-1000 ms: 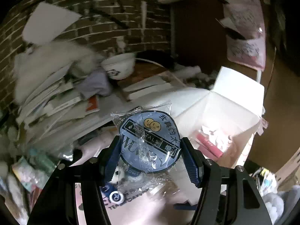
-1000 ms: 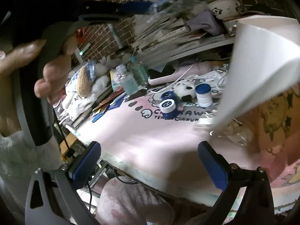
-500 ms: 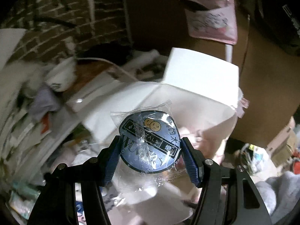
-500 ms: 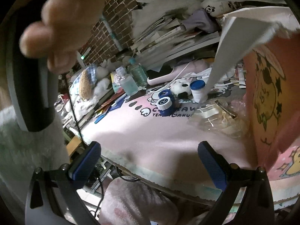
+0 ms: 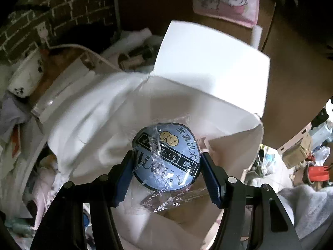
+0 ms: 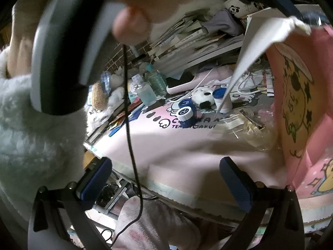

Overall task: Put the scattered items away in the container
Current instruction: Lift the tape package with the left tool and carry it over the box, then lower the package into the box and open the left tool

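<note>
Left wrist view first: left gripper [image 5: 166, 167] is clamped on a round blue badge [image 5: 166, 156] sealed in a clear plastic sleeve, one blue pad on each side of its rim. The badge faces the camera flat-on, its face printed with white characters, dark label bands and two small yellow smiley faces; loose wrapper hangs crinkled below it. Directly beyond and beneath the badge lies the open white box [image 5: 208, 66], its far flap standing up and its white inner walls filling the middle of the frame. The badge looks to hang above the box's mouth, so the coming move is probably a short drop or release; the exact height above the floor of the box cannot be told.

Right wrist view: right gripper [image 6: 166, 183] is spread wide with nothing between its pads, hovering off the near edge of the pink desk [image 6: 177, 145]. Farther back on the desk stand small blue-capped jars [image 6: 187, 114], well apart from it. The box's pink printed outer wall [image 6: 295, 104] rises at right. The left gripper is clearly the nearer to the box.
</note>
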Motion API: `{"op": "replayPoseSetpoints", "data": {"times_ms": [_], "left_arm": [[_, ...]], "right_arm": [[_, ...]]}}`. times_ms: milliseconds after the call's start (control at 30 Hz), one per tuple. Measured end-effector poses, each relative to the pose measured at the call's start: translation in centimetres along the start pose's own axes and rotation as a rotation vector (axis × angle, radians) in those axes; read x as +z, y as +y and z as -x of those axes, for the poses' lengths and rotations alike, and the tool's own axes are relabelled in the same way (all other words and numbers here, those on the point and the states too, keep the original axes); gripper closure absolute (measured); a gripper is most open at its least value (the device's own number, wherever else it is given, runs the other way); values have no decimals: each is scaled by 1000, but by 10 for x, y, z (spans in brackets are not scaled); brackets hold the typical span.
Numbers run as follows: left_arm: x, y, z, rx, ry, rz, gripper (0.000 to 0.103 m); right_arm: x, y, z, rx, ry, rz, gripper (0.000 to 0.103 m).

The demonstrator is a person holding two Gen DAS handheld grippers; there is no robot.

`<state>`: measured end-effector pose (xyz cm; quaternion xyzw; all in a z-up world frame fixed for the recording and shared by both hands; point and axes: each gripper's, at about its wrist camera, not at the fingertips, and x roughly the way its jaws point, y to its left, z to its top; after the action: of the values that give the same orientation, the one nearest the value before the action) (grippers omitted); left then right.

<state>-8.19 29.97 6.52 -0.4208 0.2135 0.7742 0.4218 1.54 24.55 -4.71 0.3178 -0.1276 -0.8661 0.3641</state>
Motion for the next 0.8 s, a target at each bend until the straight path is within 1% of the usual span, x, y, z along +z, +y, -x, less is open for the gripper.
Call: {"op": "replayPoseSetpoints", "data": {"times_ms": [200,467,567,633,700,800], "left_arm": [[-1,-1,-12,-9,44,3,44],[-3,-3,-13,-19,54,13,38],[-4,-4,-11,-23,50,17,32],[-4,-4,-9,-23,43,25,25],[-4,-3,-6,-30,33,38,23],[-1,0,-2,-29,18,44,17]], "right_arm": [[-1,0,2,9,-1,-2,0],[-2,1,4,18,-2,-6,0],[-2,1,5,20,-2,-8,0],[-2,2,6,21,-2,-10,0],[-2,2,6,21,-1,-10,0],[-2,2,6,21,-1,-10,0]]}}
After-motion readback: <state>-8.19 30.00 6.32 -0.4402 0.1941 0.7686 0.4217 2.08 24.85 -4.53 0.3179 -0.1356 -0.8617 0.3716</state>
